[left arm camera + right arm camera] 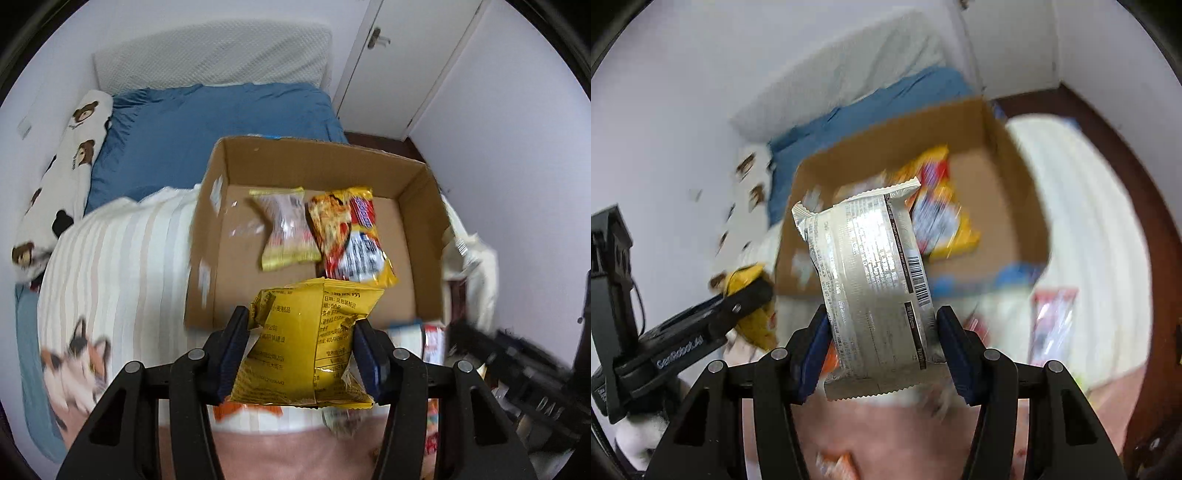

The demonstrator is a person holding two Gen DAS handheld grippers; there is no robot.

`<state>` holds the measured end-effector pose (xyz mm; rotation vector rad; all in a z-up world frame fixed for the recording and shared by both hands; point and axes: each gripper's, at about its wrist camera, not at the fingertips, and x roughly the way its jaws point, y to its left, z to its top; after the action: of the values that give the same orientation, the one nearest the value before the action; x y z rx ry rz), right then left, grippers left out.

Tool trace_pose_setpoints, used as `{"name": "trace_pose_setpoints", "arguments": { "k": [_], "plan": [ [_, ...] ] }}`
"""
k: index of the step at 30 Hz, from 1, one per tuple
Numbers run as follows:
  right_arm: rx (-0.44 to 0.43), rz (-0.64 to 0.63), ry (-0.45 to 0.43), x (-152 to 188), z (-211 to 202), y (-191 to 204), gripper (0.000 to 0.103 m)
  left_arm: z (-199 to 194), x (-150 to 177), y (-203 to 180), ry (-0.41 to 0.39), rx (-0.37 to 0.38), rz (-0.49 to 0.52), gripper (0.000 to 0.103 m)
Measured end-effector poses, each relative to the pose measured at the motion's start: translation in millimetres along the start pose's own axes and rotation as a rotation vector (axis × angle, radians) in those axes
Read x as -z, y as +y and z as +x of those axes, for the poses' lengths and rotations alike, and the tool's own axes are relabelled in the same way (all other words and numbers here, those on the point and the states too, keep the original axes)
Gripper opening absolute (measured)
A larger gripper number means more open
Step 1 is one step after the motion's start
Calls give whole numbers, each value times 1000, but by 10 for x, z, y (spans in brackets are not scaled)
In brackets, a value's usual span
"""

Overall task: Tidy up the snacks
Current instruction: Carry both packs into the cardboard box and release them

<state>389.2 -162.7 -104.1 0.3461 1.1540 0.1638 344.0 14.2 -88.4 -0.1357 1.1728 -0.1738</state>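
Note:
A yellow snack packet [303, 343] hangs between the blue pads of my left gripper [301, 317], which is shut on it just in front of the open cardboard box [314, 155]. Inside the box lie a clear packet with yellow ends [284, 229] and a red and yellow packet [351, 236]. My right gripper [882, 314] is shut on a silver packet [871, 266], held upright above the box's [1015, 177] near side. The right wrist view also shows the left gripper [746, 295] with its yellow packet [746, 277], low on the left. Both views are blurred by motion.
The box sits on a bed with a striped blanket [122, 258] bearing a cat picture and a blue quilt [221, 122] behind. Loose snack packets [1052, 325] lie on the blanket by the box's near side. A white door [406, 66] and a wooden bed frame [1137, 206] stand to the right.

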Motion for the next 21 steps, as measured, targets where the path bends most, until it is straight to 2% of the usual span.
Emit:
{"name": "trace_pose_setpoints", "arguments": {
  "k": [5, 9, 14, 18, 19, 20, 21],
  "plan": [
    [132, 10, 37, -708, 549, -189, 60, 630, -549, 14, 119, -52, 21, 51],
    [200, 19, 82, -1057, 978, -334, 60, 1140, -748, 80, 226, -75, 20, 52],
    [263, 25, 119, -1161, 1520, -469, 60, 1555, -741, 161, 309, -93, 18, 52],
    [311, 46, 141, -1189, 1696, -584, 61, 1771, -682, 257, 348, -95, -17, 54],
    [322, 48, 147, -1192, 1743, -606, 65, 1796, -675, 275, 355, -90, -29, 55],
    [323, 46, 149, -1209, 1786, -615, 75, 1828, -667, 307, 361, -75, -46, 56],
    [322, 40, 149, -1211, 1789, -605, 80, 1858, -663, 336, 361, -66, -57, 60]
  ]
}}
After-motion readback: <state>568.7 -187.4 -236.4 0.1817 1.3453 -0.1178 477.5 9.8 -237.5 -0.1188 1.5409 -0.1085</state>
